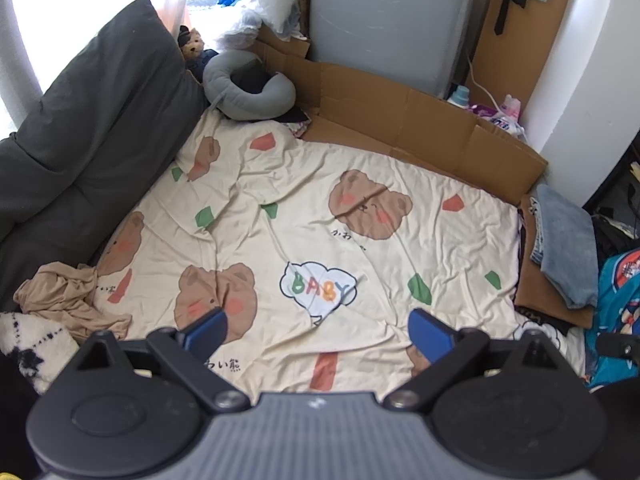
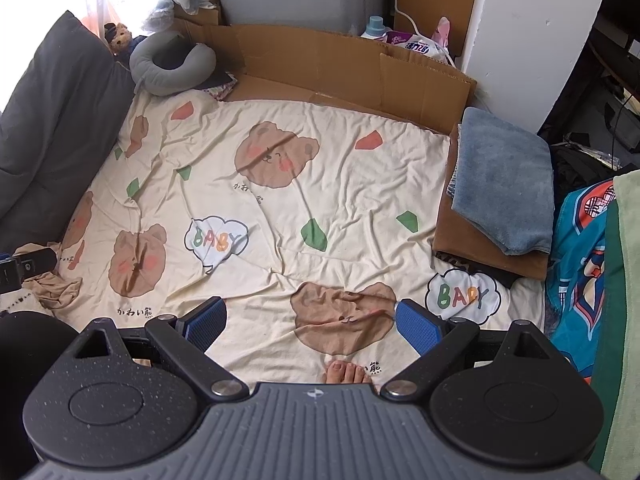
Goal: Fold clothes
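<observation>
Hovering over the bed [image 1: 360, 208], both the left gripper [image 1: 318, 330] and right gripper [image 2: 310, 320] are hanging released, grasping nothing. Folded clothes [image 2: 502, 184] are lying at its right edge, a crumpled tan garment [image 1: 68, 300] at its left edge.

Both looking down from above the foot of the bed [image 1: 304, 200], facing the cardboard [image 2: 320, 68]; right view shifted rightward, sharing the bear sheet [image 2: 280, 216].
</observation>
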`<act>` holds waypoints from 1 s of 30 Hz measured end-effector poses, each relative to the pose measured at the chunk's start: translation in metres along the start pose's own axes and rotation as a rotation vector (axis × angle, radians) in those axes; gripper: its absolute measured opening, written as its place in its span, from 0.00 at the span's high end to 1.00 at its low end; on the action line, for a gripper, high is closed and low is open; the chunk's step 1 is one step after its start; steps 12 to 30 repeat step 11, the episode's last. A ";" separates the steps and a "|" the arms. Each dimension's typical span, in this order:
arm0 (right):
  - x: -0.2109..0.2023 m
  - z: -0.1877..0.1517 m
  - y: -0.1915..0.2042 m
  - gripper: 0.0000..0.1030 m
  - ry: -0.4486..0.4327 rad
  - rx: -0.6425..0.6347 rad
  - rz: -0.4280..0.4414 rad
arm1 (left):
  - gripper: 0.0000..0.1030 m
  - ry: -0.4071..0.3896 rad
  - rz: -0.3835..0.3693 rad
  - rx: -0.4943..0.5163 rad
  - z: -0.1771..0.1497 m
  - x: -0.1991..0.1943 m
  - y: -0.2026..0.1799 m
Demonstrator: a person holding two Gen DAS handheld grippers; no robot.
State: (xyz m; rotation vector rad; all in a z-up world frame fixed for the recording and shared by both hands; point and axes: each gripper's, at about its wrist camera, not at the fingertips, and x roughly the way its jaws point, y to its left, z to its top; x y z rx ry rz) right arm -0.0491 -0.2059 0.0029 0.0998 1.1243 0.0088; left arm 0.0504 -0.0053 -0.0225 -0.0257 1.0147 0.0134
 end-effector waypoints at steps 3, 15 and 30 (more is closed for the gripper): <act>-0.001 0.000 -0.001 0.08 -0.002 0.003 -0.001 | 0.05 0.004 -0.003 -0.002 0.001 0.001 0.001; -0.001 0.000 -0.002 0.08 -0.003 0.003 0.000 | 0.05 0.005 0.002 -0.005 0.000 0.000 0.002; -0.001 0.000 -0.002 0.08 -0.003 0.003 0.000 | 0.05 0.005 0.002 -0.005 0.000 0.000 0.002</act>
